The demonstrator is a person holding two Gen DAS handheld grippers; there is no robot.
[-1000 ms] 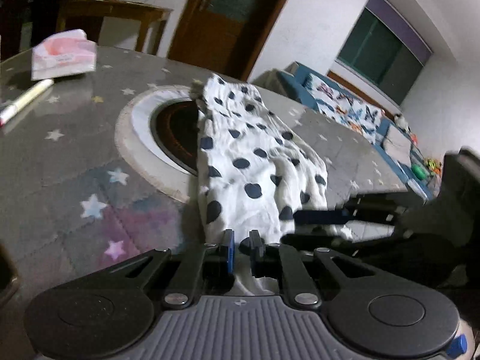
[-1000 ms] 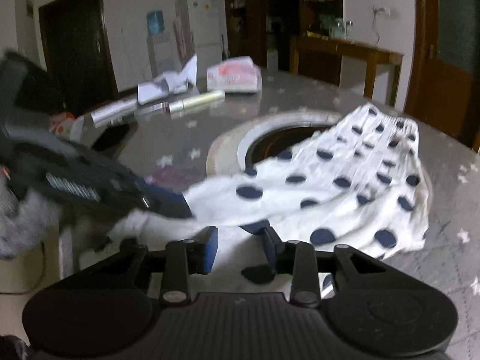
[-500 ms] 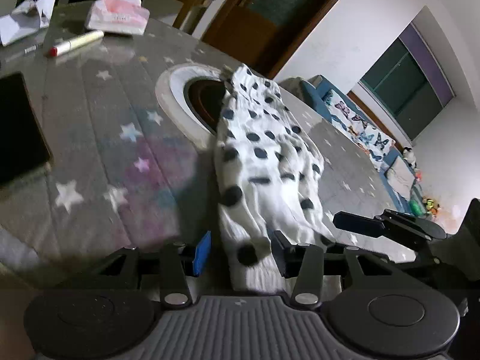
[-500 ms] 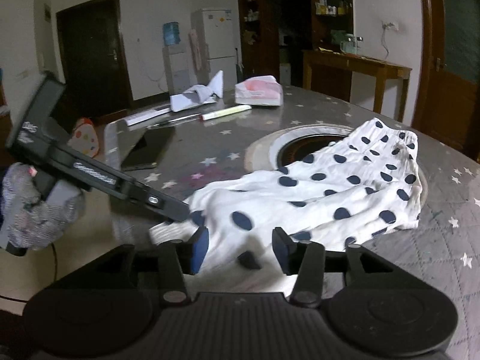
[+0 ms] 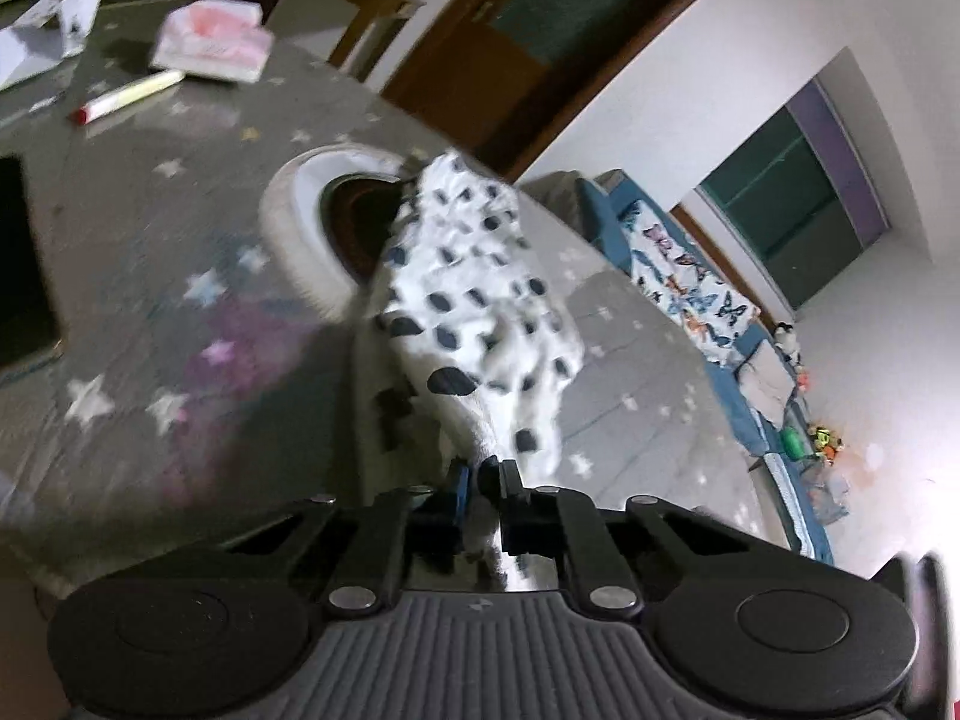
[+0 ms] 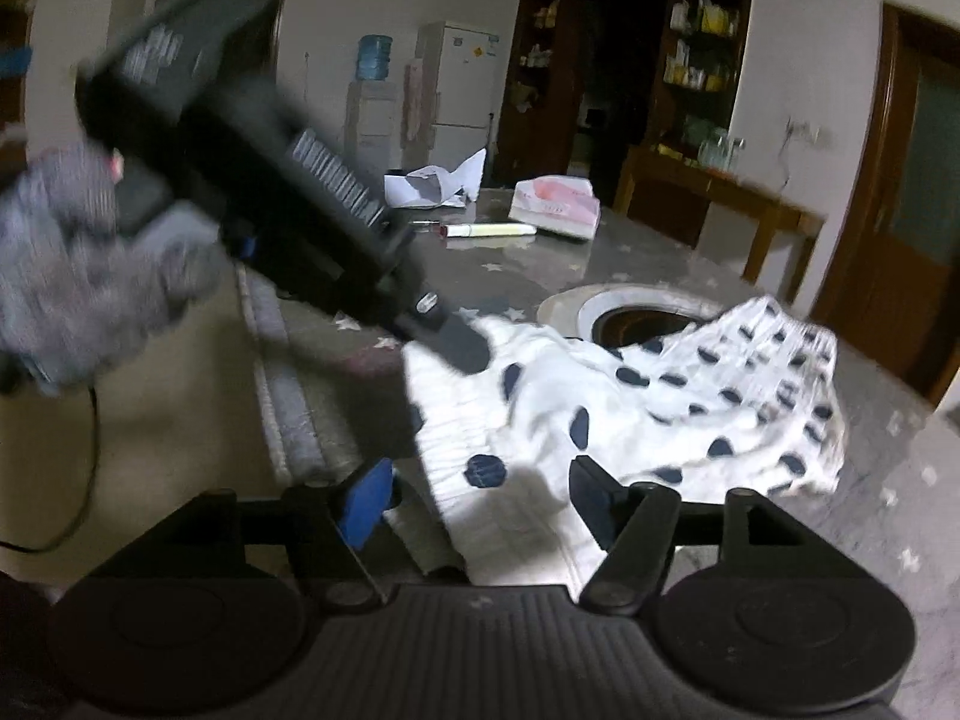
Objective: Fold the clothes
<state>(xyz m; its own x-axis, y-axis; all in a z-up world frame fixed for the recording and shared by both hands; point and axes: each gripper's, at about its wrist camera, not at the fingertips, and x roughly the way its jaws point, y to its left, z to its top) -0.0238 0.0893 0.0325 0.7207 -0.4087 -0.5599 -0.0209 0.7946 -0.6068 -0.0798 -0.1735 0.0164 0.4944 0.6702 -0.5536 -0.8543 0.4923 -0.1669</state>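
Note:
A white garment with dark polka dots (image 5: 474, 300) lies across the grey star-patterned table (image 5: 150, 228), partly over a white ring with a dark hole (image 5: 300, 210). My left gripper (image 5: 483, 477) is shut on the garment's near edge, and the cloth rises toward it. In the right wrist view the left gripper (image 6: 456, 348), held by a gloved hand (image 6: 78, 276), pinches the left corner of the garment (image 6: 690, 408). My right gripper (image 6: 480, 495) stands wide open with the garment's near hem between its fingers, not clamped.
A pink tissue pack (image 5: 210, 42), a marker (image 5: 129, 96) and crumpled paper (image 5: 48, 42) sit at the table's far side. A dark flat device (image 5: 18, 264) lies at the left edge. A blue sofa (image 5: 690, 282) stands beyond the table.
The left gripper opened half a second ago and has now shut on the garment's edge and lifted it. The right gripper's fingers have spread wider apart.

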